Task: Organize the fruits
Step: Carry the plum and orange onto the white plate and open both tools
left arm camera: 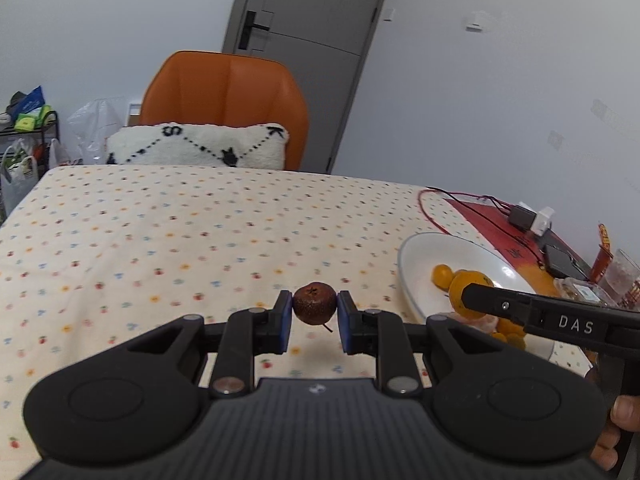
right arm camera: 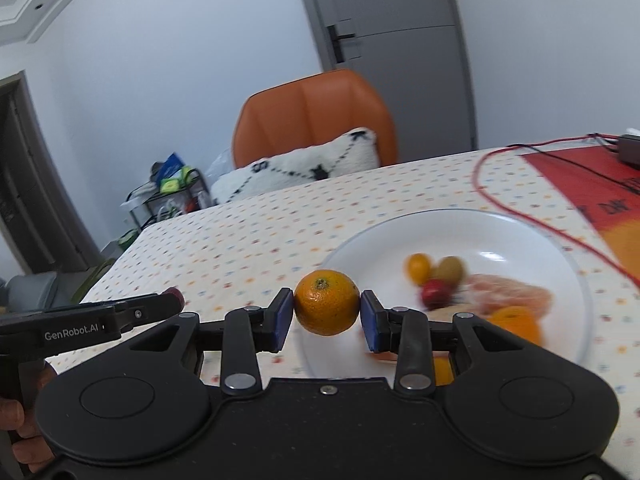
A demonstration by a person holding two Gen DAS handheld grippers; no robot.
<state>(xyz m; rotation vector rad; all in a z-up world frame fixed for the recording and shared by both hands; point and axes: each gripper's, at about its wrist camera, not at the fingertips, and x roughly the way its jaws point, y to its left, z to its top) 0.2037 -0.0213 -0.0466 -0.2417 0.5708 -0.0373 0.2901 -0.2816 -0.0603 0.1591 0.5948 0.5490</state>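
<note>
Fruits in both grips, near the cameras: a small brown, rough-skinned fruit (left arm camera: 315,303) with a thin stalk, pinched between the blue pads of the left gripper (left arm camera: 314,316) and held above the tablecloth (left arm camera: 160,232); a smooth, dimpled mandarin (right arm camera: 327,302), pinched between the pads of the right gripper (right arm camera: 326,314) and held over the near rim of the white plate (right arm camera: 360,248). Both pairs of fingers closed on their loads, pads touching the skin at each side, no gap visible. Probably mid-carry toward the plate. Best done slowly: keep each squeeze light, since the mandarin skin looks soft and the brown fruit small and round enough to roll out; lower until the fruit touches the glazed surface before releasing; aim for a bare patch, clear of what lies there. Further on, in the plate: a small yellow oval fruit (right arm camera: 419,267), a greenish one (right arm camera: 451,268) beside it, a small red glossy one (right arm camera: 434,294) just in front, peeled pale-orange segments (right arm camera: 508,294) and another orange piece (right arm camera: 516,322), all somewhat blurred. Soft cotton-looking cloth dotted with tiny coloured prints. Beyond the plate, a thin red cable (right arm camera: 520,216) looping across the cloth. At the far edge, a fluffy white cushion (left arm camera: 196,146) with black markings against an orange padded chair (left arm camera: 224,88), then a grey door (left arm camera: 304,40).
</note>
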